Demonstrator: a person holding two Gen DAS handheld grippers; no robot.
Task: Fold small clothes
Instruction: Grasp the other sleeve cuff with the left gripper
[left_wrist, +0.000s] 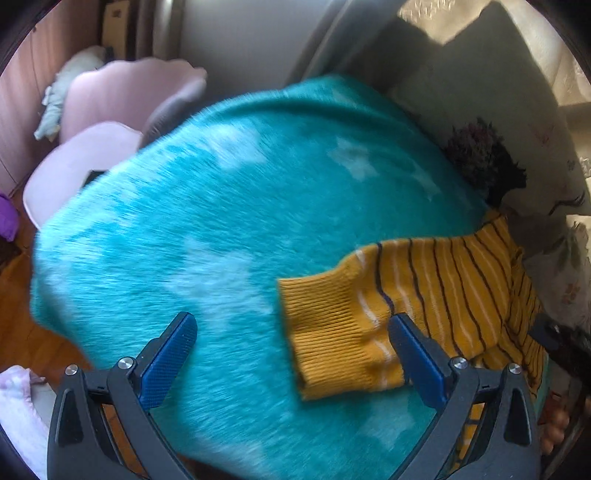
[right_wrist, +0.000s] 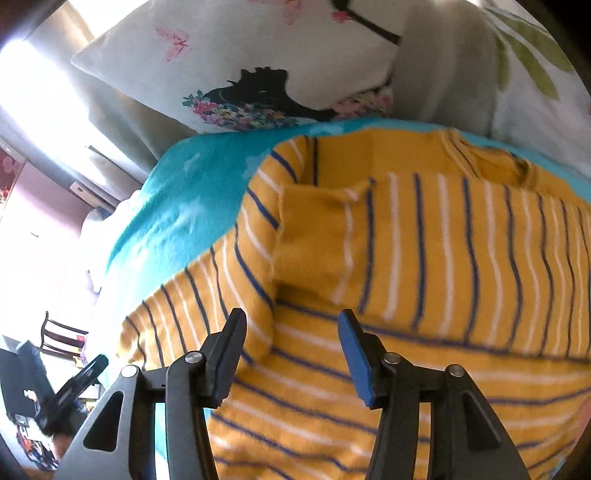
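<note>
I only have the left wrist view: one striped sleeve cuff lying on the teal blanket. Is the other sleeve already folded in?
Observer: Yes. In the right wrist view a sleeve lies folded across the yellow striped sweater.
Operator: Is the right gripper holding it?
Observer: No, the right gripper is open above the sweater, nothing between its pads.
Operator: Anything behind the sweater?
Observer: A floral pillow sits at the blanket's far edge.

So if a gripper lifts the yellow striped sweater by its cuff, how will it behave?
The yellow striped sweater is probably floppy: one sleeve already lies folded over the body, so the rest would likely hang and unfold. Its ribbed cuff looks thick and textured, likely easy to pinch. The fuzzy teal blanket may drag on it slightly.
</note>
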